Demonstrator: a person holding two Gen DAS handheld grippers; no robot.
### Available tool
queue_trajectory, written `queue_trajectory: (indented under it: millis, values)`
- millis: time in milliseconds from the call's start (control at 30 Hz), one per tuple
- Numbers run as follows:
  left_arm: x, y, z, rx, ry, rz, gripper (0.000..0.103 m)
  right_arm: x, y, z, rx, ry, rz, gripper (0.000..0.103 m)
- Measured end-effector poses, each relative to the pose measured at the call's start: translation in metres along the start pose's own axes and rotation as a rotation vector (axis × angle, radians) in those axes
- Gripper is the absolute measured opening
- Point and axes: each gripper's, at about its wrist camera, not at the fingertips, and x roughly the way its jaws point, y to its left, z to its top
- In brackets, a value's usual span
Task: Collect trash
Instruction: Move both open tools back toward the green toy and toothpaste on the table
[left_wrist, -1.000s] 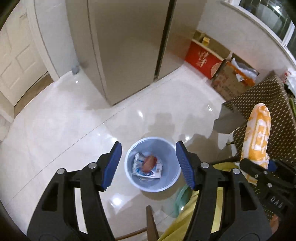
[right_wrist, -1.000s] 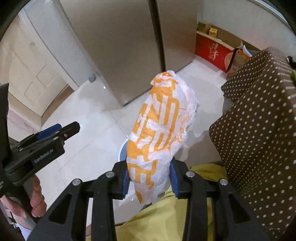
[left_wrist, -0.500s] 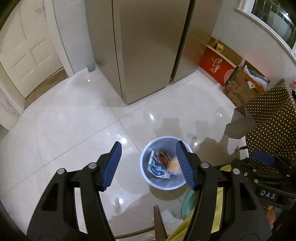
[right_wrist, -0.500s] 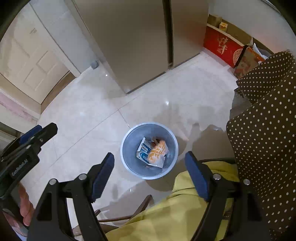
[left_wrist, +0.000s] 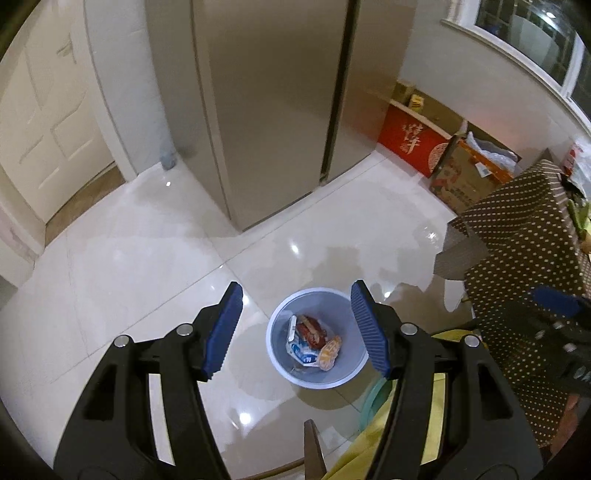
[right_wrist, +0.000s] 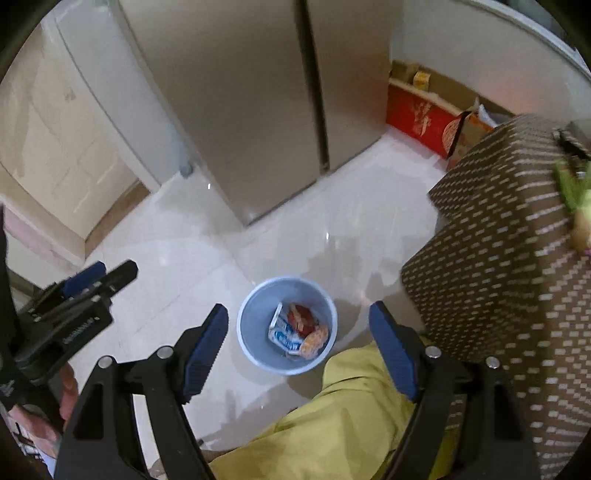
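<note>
A round pale blue trash bin (left_wrist: 284, 325) stands on the white tiled floor; it also shows in the right wrist view (right_wrist: 255, 321). Inside lie a blue-and-white wrapper (left_wrist: 300, 350), a red packet (left_wrist: 309, 329) and the orange-and-white paper bag (left_wrist: 330, 352), also seen from the right wrist (right_wrist: 314, 341). My left gripper (left_wrist: 295, 326) is open and empty, high above the bin. My right gripper (right_wrist: 297, 341) is open and empty, also high above the bin. The left gripper shows at the left in the right wrist view (right_wrist: 74, 306).
A table with a brown dotted cloth (right_wrist: 509, 258) stands right of the bin. A tall beige fridge (left_wrist: 266, 110) stands behind it. Red and brown cardboard boxes (left_wrist: 436, 155) line the back wall. A yellow-clad leg (right_wrist: 332, 424) is below the right gripper. A white door (left_wrist: 48, 122) is at the left.
My right gripper opened and let go of the orange-and-white paper bag, which fell into the bin. Both grippers have risen, so the bin looks smaller.
</note>
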Motion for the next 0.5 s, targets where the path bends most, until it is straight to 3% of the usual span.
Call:
queue_trajectory:
  millis: [267, 500]
  values:
    - [-0.023, -0.054, 0.017, 0.096, -0.078, -0.067, 0.063, -0.069, -0.06, 0.001, 0.111, -0.159, -0.08, 0.085]
    - [-0.043, -0.111, 0.037, 0.197, -0.14, -0.155, 0.065, -0.105, -0.129, -0.008, 0.255, -0.231, -0.155, 0.086]
